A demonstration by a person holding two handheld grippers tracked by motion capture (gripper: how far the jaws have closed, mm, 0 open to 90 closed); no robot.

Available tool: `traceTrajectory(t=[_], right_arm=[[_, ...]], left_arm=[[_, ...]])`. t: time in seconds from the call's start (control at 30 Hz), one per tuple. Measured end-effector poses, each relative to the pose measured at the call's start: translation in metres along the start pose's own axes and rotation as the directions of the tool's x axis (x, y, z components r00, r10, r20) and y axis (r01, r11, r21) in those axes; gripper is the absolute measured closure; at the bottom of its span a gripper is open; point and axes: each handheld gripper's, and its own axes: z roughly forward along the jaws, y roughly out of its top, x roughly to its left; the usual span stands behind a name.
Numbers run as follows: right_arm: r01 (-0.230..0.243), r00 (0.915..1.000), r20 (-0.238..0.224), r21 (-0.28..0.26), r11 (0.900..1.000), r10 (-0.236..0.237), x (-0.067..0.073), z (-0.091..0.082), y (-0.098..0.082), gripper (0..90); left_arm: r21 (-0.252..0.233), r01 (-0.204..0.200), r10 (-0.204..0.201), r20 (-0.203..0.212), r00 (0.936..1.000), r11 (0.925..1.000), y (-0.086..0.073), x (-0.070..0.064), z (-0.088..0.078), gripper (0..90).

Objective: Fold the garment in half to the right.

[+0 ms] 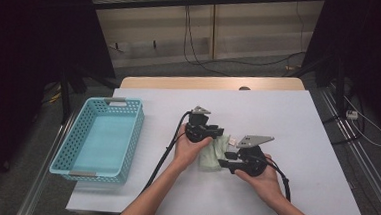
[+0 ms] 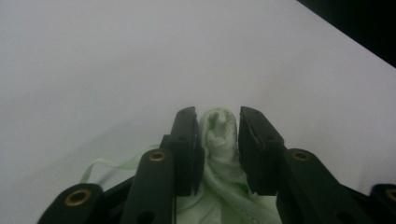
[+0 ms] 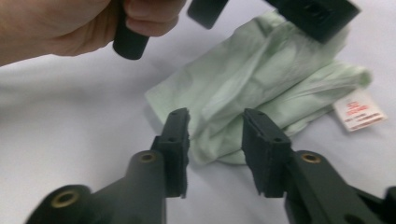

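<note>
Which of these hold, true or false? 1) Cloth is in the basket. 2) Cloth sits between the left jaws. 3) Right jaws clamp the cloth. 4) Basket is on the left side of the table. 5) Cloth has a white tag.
1) False. The green cloth lies on the white table, between the two grippers; the blue basket stands apart from it.
2) True. A bunched fold rises between the jaws of the left gripper.
3) False. The right gripper stands open, its jaws at the cloth's near edge.
4) True.
5) True. The tag lies at the cloth's edge.
</note>
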Motion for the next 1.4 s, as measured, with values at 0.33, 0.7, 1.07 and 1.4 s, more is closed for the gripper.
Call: traceTrajectory(t=[0.33,0.7,1.07,1.4], right_arm=[[0.006,0.9988,0.049,-0.035,0.999,-0.004,-0.008,-0.009,0.008,49.5],[-0.002,0.9948,0.101,-0.069,0.998,0.009,-0.029,-0.005,0.035,58.1],[0.010,0.9935,0.114,-0.036,0.999,-0.006,-0.050,0.034,0.071,64.4],[0.008,0.9922,0.124,0.014,1.000,-0.010,-0.064,0.061,0.088,65.3]], left_arm=[[-0.057,0.012,-0.012,-0.004,0.9999,0.9983,0.005,0.008,-0.022,56.4],[-0.064,0.036,-0.041,-0.077,0.9962,0.9973,-0.001,0.032,-0.040,51.9],[-0.030,0.085,-0.088,-0.106,0.9905,0.9959,-0.016,0.050,-0.029,50.7],[0.000,0.078,-0.077,-0.097,0.9923,0.9970,-0.018,0.045,-0.023,54.9]])
